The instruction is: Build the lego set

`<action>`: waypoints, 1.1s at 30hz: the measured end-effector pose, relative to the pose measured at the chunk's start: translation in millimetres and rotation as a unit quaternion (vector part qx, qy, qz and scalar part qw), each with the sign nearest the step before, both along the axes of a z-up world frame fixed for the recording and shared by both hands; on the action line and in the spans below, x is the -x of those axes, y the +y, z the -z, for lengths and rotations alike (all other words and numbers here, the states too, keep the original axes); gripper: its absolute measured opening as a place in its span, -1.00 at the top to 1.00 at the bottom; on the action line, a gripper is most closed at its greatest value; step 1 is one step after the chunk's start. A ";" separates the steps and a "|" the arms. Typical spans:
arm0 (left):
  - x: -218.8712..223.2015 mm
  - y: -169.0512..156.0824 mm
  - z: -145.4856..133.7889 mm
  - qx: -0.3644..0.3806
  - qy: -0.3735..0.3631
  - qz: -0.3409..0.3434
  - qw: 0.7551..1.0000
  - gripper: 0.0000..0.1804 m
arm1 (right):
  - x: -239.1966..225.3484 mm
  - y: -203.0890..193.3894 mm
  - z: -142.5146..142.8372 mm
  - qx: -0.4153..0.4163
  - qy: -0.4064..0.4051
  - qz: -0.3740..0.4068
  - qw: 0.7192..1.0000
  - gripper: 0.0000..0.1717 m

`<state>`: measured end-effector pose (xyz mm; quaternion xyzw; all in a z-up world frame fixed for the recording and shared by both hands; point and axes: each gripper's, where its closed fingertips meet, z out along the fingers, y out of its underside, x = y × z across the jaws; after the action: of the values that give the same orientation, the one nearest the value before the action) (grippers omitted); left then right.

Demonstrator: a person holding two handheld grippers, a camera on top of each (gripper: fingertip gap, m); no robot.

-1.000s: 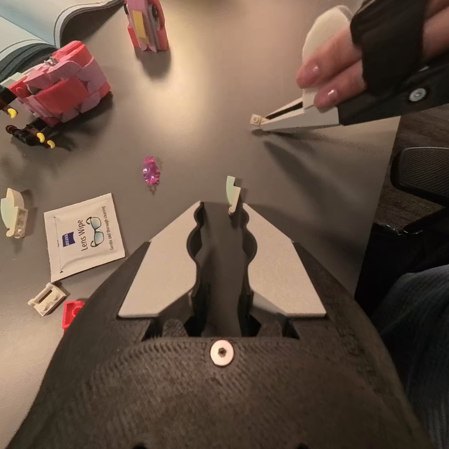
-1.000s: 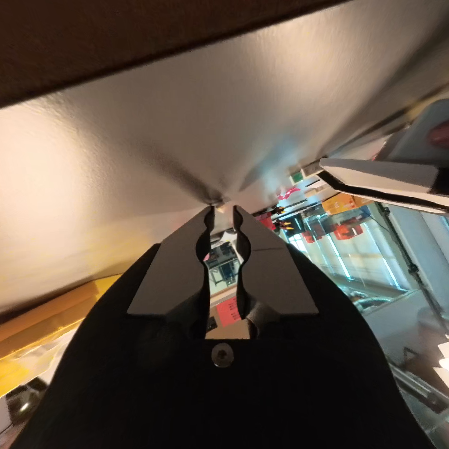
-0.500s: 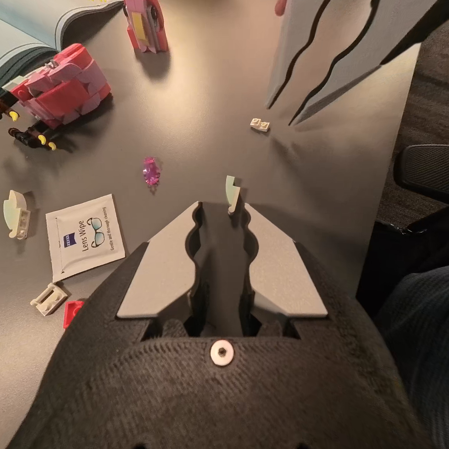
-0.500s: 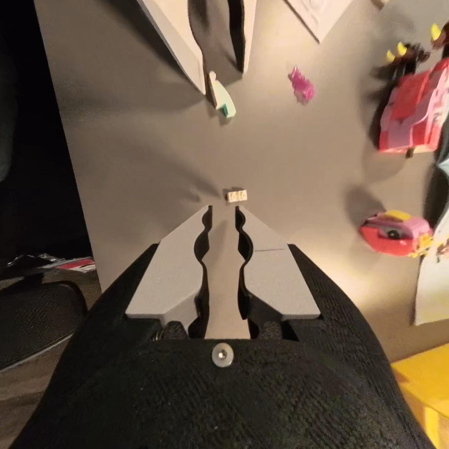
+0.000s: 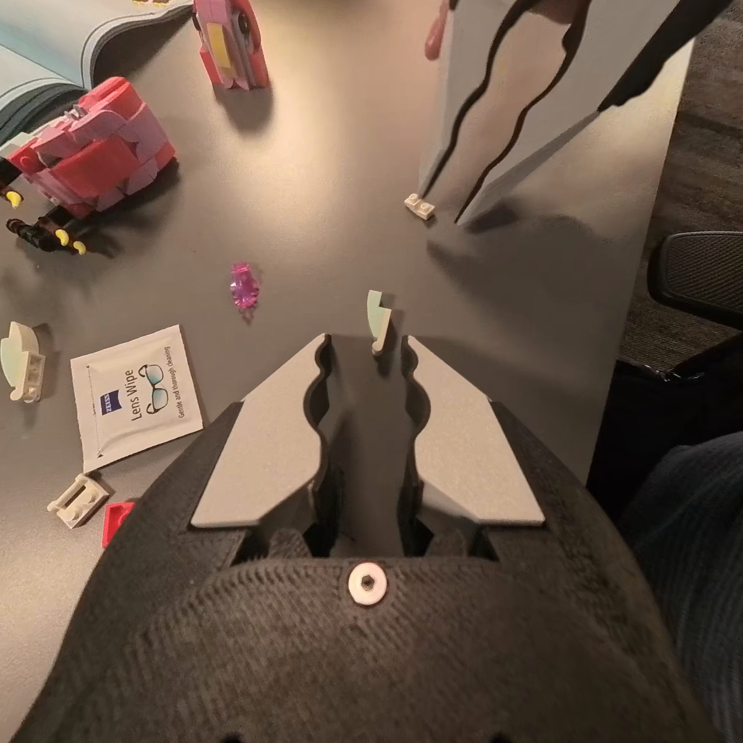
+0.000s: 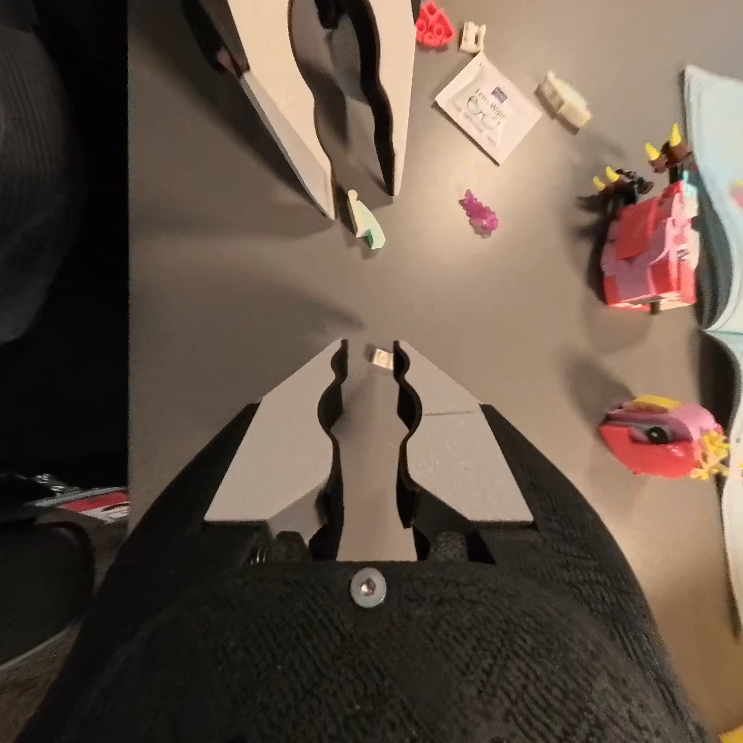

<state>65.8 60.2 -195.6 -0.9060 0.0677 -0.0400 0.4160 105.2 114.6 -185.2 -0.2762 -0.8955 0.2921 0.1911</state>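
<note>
My left gripper [image 5: 366, 339] is open low over the grey table [image 5: 321, 181]. A small mint and cream curved brick piece [image 5: 378, 317] stands on edge between its fingertips, close to the right one, with a gap on both sides. It also shows in the right wrist view [image 6: 364, 221]. My right gripper [image 6: 370, 343] is open and points down at the table. A tiny cream two-stud plate [image 6: 382, 358] lies flat between its tips, against the right finger, not clamped. The left wrist view shows that plate [image 5: 420, 207] at one tip of the right gripper [image 5: 440, 207].
A red and pink brick model [image 5: 88, 148], a smaller pink model [image 5: 233, 44], a clear pink piece [image 5: 243, 285], a white wipe sachet [image 5: 136, 394], cream pieces [image 5: 22, 358] [image 5: 76, 504] and a red piece [image 5: 114, 518] lie left. The table edge [image 5: 643, 241] and a chair [image 5: 699, 273] are right. The gap from one gripper's tips to the other's is roughly 8 cm. The white wipe sachet [image 5: 136, 394] is about 9 cm from my left fingertips. It turns up in the right wrist view [image 6: 488, 103] as well.
The right gripper swung from lying sideways with the plate at its tips to pointing down; the plate now lies on the table between wider jaws. The left jaws opened slightly; the mint piece stayed.
</note>
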 end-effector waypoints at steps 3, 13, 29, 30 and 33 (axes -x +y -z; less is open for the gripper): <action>-1.4 -0.1 -0.1 0.000 -0.002 0.005 1.000 0.61 | 0.9 7.7 5.7 0.003 -0.014 -0.005 1.000 0.62; -28.1 13.6 -10.8 -0.017 0.008 0.109 0.994 0.65 | 10.9 15.5 9.7 0.011 -0.031 0.041 0.999 0.84; -48.5 37.8 -12.6 -0.079 0.227 0.280 0.929 0.64 | -1.1 -9.8 -2.4 0.217 -0.137 0.068 0.964 0.84; -48.5 40.9 -11.0 -0.079 0.235 0.282 0.927 0.65 | -1.5 -10.1 -2.9 0.232 -0.142 0.070 0.960 0.85; -52.3 45.3 -6.8 -0.069 0.244 0.292 0.922 0.68 | -3.2 -6.1 5.5 0.224 -0.150 0.076 0.960 0.83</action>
<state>118.1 105.4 -188.8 -0.7970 0.4311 0.0670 0.4176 108.4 108.5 -190.7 -0.4197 -0.8017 0.4255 0.0095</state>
